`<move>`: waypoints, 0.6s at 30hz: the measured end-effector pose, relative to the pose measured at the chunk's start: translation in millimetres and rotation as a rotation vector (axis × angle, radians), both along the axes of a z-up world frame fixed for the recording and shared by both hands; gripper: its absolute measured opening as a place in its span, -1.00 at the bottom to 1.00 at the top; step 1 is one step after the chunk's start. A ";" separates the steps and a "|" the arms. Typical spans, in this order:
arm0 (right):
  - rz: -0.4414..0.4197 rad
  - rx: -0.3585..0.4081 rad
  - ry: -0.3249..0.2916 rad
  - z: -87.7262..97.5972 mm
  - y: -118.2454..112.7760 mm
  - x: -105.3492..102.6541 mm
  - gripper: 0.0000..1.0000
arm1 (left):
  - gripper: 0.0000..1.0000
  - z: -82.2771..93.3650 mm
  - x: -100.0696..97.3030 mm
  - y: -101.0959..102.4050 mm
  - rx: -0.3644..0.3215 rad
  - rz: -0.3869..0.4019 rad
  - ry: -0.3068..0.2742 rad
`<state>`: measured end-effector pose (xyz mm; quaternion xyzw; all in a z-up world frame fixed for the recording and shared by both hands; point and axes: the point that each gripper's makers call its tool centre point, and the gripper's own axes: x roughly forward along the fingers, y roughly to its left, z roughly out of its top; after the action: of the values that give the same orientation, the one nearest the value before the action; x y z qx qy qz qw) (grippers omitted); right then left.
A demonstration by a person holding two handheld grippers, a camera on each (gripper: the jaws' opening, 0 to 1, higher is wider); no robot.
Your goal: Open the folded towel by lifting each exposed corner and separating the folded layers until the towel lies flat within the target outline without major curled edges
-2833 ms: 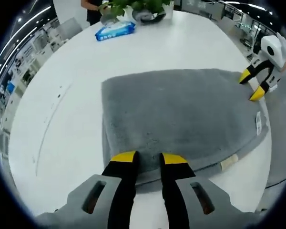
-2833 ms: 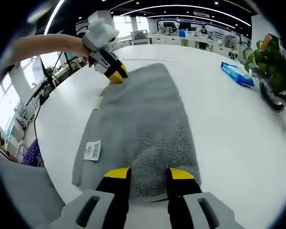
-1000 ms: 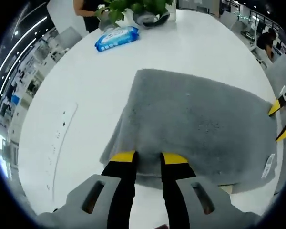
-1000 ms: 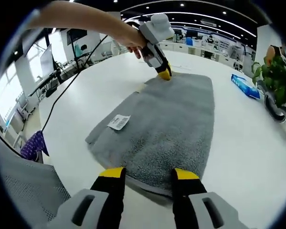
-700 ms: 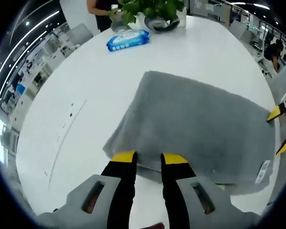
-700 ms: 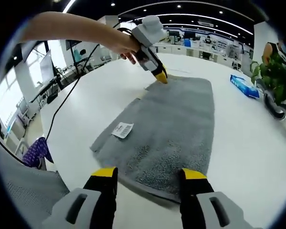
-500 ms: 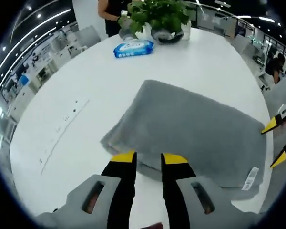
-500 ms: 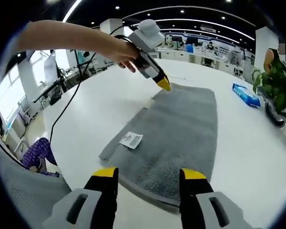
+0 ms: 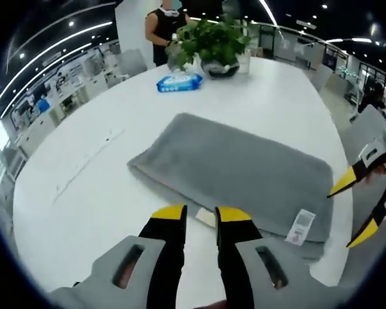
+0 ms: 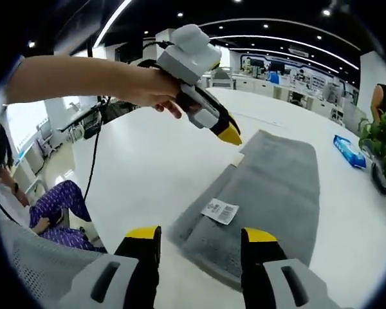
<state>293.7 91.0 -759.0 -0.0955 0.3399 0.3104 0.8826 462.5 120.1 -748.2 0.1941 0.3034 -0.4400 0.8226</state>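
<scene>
The grey towel (image 9: 238, 170) lies folded on the white table (image 9: 103, 193), with a white label (image 9: 300, 225) at its near right corner. My left gripper (image 9: 201, 214) hovers just short of the towel's near edge, jaws close together with nothing between them. My right gripper (image 9: 354, 210) enters from the right beyond the label corner, jaws wide apart. In the right gripper view, the right gripper (image 10: 202, 234) stands open above the table, short of the towel (image 10: 270, 187) and its label (image 10: 220, 210). The hand-held left gripper (image 10: 231, 135) hangs above the towel's far left corner, tips together.
A potted plant (image 9: 212, 45) and a blue wipes pack (image 9: 179, 81) sit at the table's far side, with a person (image 9: 164, 22) standing behind. A seated person in purple trousers (image 10: 58, 199) is beyond the table edge. Bare table surrounds the towel.
Both grippers have drawn back and up off the towel. The left gripper has let go of the edge it held, the right jaws have spread wider, and the towel has settled on the table.
</scene>
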 end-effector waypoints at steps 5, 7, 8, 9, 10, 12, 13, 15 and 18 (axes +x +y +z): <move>0.027 -0.054 -0.038 -5.6 5.9 4.6 -0.10 | -0.67 1.5 -17.0 11.2 0.001 0.018 -0.022; 0.033 -0.060 -0.044 -8.2 7.4 4.7 -0.10 | -0.68 3.8 -24.9 14.5 -0.014 0.028 -0.030; 0.036 -0.061 -0.044 -9.8 8.6 4.6 -0.10 | -0.68 4.9 -27.6 15.7 -0.021 0.034 -0.036; 0.040 -0.068 -0.044 -12.1 9.5 4.4 -0.10 | -0.68 5.5 -30.8 16.9 -0.026 0.040 -0.040; 0.053 -0.080 -0.041 -15.8 11.5 3.1 -0.10 | -0.67 5.6 -36.2 18.7 -0.028 0.043 -0.045; 0.065 -0.094 -0.047 -19.6 14.7 2.3 -0.11 | -0.67 4.9 -42.1 21.6 -0.031 0.048 -0.053; 0.069 -0.097 -0.048 -20.9 16.0 2.3 -0.12 | -0.67 5.4 -46.5 23.1 -0.037 0.049 -0.056; 0.076 -0.104 -0.045 -25.6 18.7 2.8 -0.15 | -0.67 6.4 -51.2 24.6 -0.049 0.054 -0.060; 0.100 -0.155 -0.054 -33.1 17.1 3.3 -0.21 | -0.68 5.3 -60.7 27.1 -0.067 0.061 -0.053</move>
<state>297.0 108.2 -792.1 -0.1886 0.3337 0.3244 0.8648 401.8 147.2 -742.9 0.1688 0.2722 -0.4193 0.8495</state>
